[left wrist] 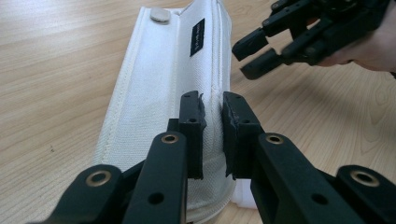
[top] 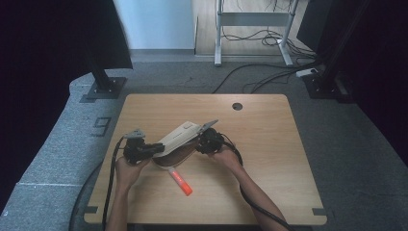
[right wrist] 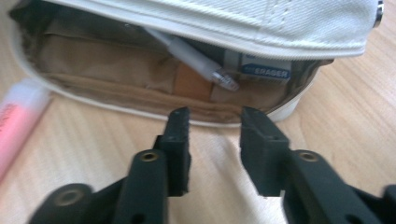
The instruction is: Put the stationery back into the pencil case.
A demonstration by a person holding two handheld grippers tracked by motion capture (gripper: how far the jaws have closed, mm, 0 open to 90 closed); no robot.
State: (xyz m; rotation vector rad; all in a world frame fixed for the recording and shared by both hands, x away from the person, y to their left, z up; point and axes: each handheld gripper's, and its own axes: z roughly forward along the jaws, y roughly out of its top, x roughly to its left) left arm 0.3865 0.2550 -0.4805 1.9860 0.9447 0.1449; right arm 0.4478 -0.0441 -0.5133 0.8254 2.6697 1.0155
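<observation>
A white fabric pencil case lies slantwise at the middle of the wooden table. My left gripper is shut on a ridge of the case's white cloth and holds its flap up. Inside, against the tan lining, lie a grey pen and an eraser. My right gripper stands open just in front of the case's mouth, nothing between its jaws. It also shows in the left gripper view beside the case. An orange highlighter lies on the table in front of the case.
A round cable hole sits near the table's far edge. Beyond the table stand a black post base at the left, a metal desk frame and loose floor cables. Bare wood lies to the right of the case.
</observation>
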